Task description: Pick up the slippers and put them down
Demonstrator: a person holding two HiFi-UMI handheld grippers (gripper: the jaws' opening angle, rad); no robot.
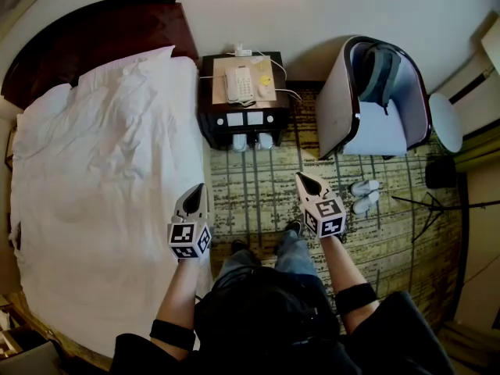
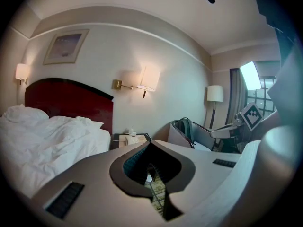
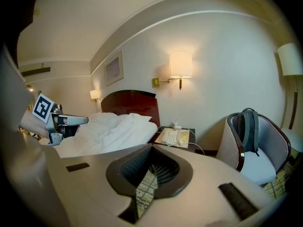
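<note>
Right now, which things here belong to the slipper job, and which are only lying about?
For the job: white slippers on the carpet beside the armchair; white pair under the nightstand, perhaps slippers too; left gripper and right gripper, jaws shut, empty.
Lying about: bed, telephone, backpack, tripod.

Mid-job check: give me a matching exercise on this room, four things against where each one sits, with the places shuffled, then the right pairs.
Things:
1. telephone
2. backpack
3. white slippers
4. pillow

Places:
A. in the armchair
B. on the bed, by the headboard
C. on the nightstand
D. on the carpet, in front of the armchair

Pairs: 1-C, 2-A, 3-D, 4-B
</note>
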